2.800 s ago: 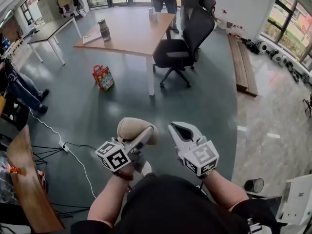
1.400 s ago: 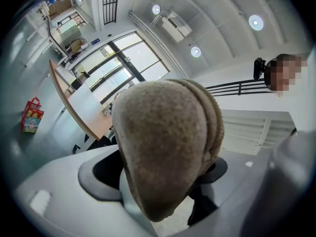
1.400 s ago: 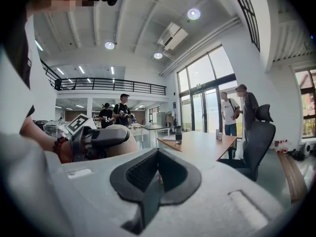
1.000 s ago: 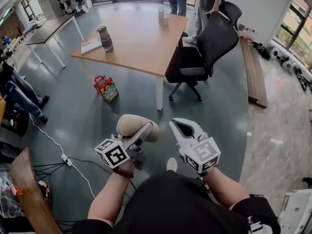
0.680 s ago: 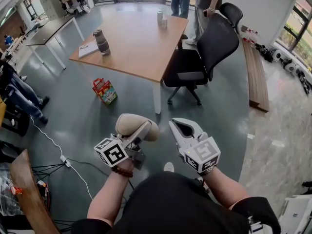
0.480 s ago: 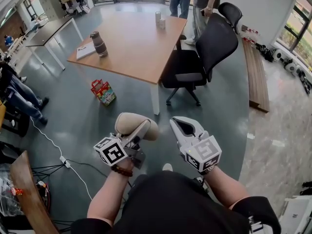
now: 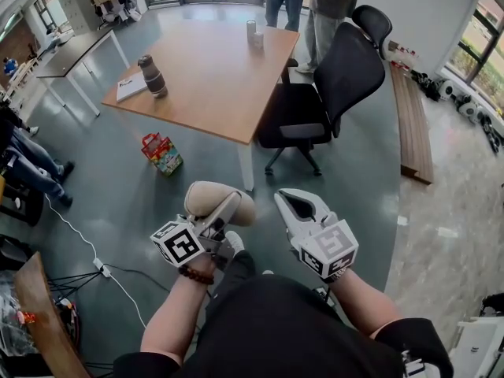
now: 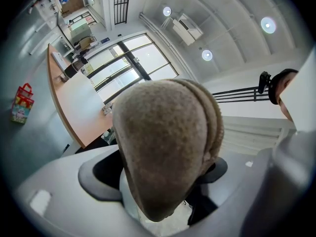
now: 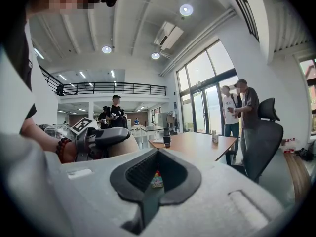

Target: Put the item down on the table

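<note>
A tan, rounded soft item [image 7: 213, 201] is held off the floor in front of my body, with my left gripper [image 7: 227, 213] shut on it. In the left gripper view the item [image 8: 165, 142] fills the middle and hides the space between the jaws. Beside it my right gripper [image 7: 296, 205] is shut with nothing in it; its jaws meet in the right gripper view [image 9: 156, 174]. A wooden table [image 7: 213, 73] stands ahead across a stretch of grey floor, well beyond both grippers.
On the table stand a dark flask [image 7: 151, 75], a notebook [image 7: 130, 89] and small cups [image 7: 252, 35]. A black office chair [image 7: 315, 93] is at its right end. A colourful bag [image 7: 161, 154] lies on the floor. People stand behind the table [image 7: 315, 2].
The table, chair and bag have come nearer and shifted in the head view as I walk forward; my shoe now shows under the left gripper. Both grippers keep their pose and hold.
</note>
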`<state>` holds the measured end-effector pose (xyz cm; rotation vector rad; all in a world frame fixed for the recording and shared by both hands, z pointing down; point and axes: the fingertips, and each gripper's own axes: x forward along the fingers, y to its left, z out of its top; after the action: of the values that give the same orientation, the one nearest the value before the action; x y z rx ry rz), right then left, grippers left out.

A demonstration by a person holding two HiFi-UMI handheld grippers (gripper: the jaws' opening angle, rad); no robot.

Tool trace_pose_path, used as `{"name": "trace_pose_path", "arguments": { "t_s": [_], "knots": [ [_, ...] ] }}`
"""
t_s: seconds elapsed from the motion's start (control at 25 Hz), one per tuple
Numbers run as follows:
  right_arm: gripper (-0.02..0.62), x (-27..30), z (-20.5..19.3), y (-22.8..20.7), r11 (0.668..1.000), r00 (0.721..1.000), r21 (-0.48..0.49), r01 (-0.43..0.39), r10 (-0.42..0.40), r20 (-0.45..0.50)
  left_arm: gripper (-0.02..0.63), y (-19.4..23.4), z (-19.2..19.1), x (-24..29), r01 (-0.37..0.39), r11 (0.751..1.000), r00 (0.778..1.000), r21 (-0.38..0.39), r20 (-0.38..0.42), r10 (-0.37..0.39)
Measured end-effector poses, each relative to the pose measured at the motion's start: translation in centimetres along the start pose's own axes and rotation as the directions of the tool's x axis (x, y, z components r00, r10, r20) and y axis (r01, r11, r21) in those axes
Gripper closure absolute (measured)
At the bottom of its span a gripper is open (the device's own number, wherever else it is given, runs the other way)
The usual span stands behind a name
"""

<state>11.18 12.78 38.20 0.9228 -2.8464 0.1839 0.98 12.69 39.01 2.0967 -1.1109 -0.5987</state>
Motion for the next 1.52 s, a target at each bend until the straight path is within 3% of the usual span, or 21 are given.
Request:
{"name": "trace_pose_path", "arguments": {
  "t_s": [0.44,1.04,1.24,1.52],
  "knots": [
    [0.603,7.5,0.9,-4.0,1.000,0.999,-0.014,0.019,-0.019,-0.026,0.190,6.4,4.2,4.9,0.030,0.999,1.000,-0.042,0.006,-0.030],
    [0.603,20.9,4.5,-6.6,0.999,0.999,-0.037,0.032,-0.033,-0.038,0.190,15.8,14.3,9.8,0.044,0.995,0.999,-0.093,-0.019,-0.046],
    [0.600,24.0,5.3,-6.0,0.998,0.999,-0.058,-0.014,0.011,-0.048,0.190,17.7,16.8,10.1,0.043,0.994,0.999,-0.103,-0.004,-0.044],
    [0.541,26.7,5.6,-5.3,0.992,0.992,-0.072,-0.107,0.101,-0.076,0.190,19.4,18.5,10.7,0.042,0.992,0.999,-0.117,0.016,-0.041]
  ]
}}
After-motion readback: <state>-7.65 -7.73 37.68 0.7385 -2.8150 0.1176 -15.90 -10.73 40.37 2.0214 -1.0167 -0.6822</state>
